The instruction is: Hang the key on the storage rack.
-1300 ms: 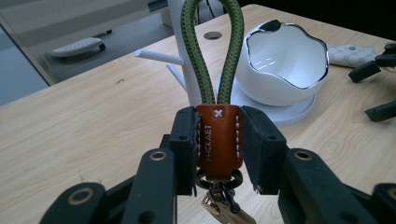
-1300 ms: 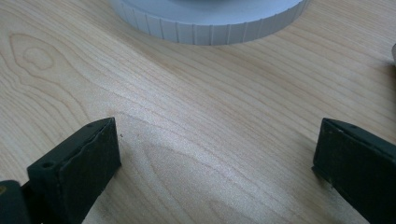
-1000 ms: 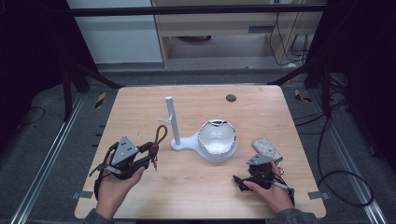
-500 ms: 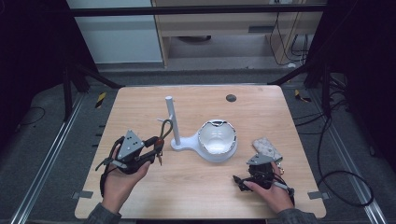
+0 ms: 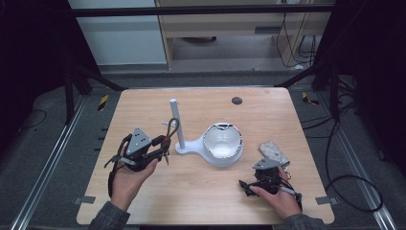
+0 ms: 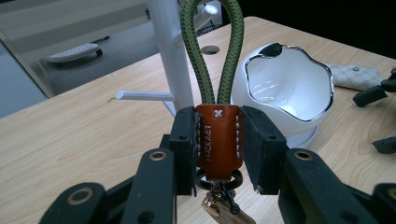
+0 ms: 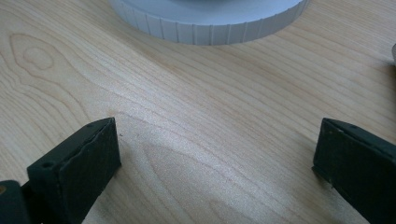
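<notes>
My left gripper (image 5: 162,143) (image 6: 218,140) is shut on a key strap's brown leather sleeve (image 6: 218,140). The strap's green cord loop (image 5: 171,127) (image 6: 212,51) rises above the jaws, close to the white pole (image 5: 176,123) (image 6: 168,51) of a stand. Keys hang below the sleeve. A short white peg (image 6: 144,95) juts from the pole low down. The stand's base carries a white bowl (image 5: 222,143) (image 6: 285,88) with a shiny rim. My right gripper (image 5: 248,184) (image 7: 217,158) rests open on the table near the front right, with bare wood between its jaws.
A patterned pouch (image 5: 274,151) (image 6: 351,77) lies right of the bowl, just beyond my right hand. The stand's ribbed white base (image 7: 210,23) lies close ahead of the right jaws. A dark round hole (image 5: 236,100) sits near the wooden table's (image 5: 143,105) far edge.
My left gripper has carried the key strap to the right, bringing the green loop up close to the pole. The right gripper has stayed put.
</notes>
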